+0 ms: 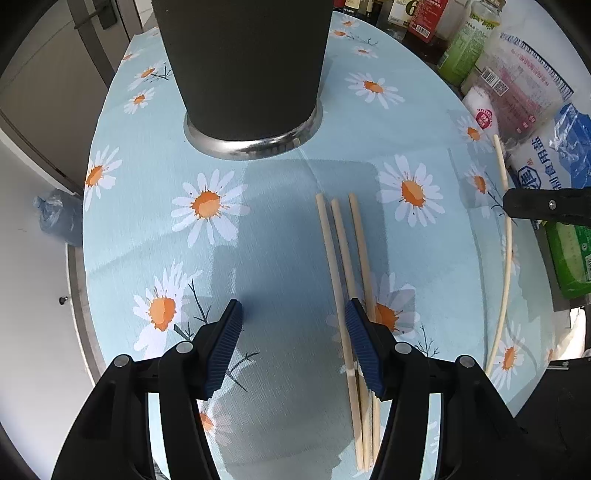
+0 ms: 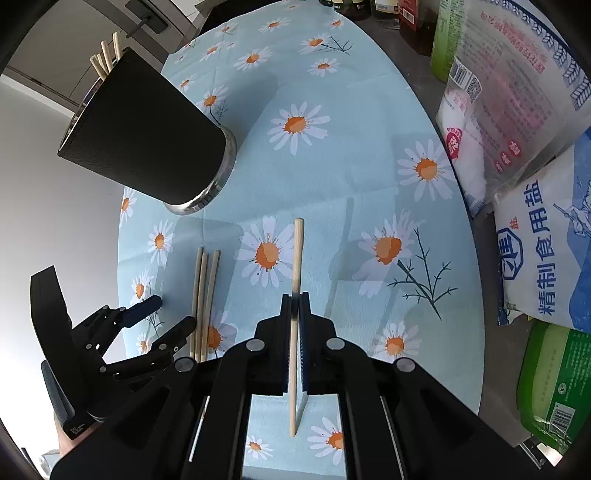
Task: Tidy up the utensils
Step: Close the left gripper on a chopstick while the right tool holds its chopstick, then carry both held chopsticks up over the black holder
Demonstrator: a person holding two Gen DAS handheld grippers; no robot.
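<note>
A black utensil holder (image 1: 247,66) with a steel base stands at the far side of the daisy tablecloth (image 1: 280,236); in the right wrist view (image 2: 147,136) several chopsticks (image 2: 107,55) stick out of its top. Three wooden chopsticks (image 1: 345,280) lie side by side on the cloth, also in the right wrist view (image 2: 204,302). My left gripper (image 1: 293,343) is open just above the cloth, its right finger over these chopsticks. My right gripper (image 2: 295,306) is shut on a single chopstick (image 2: 297,254), held above the cloth; it shows at the right in the left wrist view (image 1: 506,236).
Salt bags (image 2: 546,251), a white packet (image 2: 461,147), a green package (image 2: 554,384) and bottles (image 1: 424,22) crowd the right and far edges. The table's left edge (image 1: 79,280) drops to the floor beside a cabinet (image 1: 44,85).
</note>
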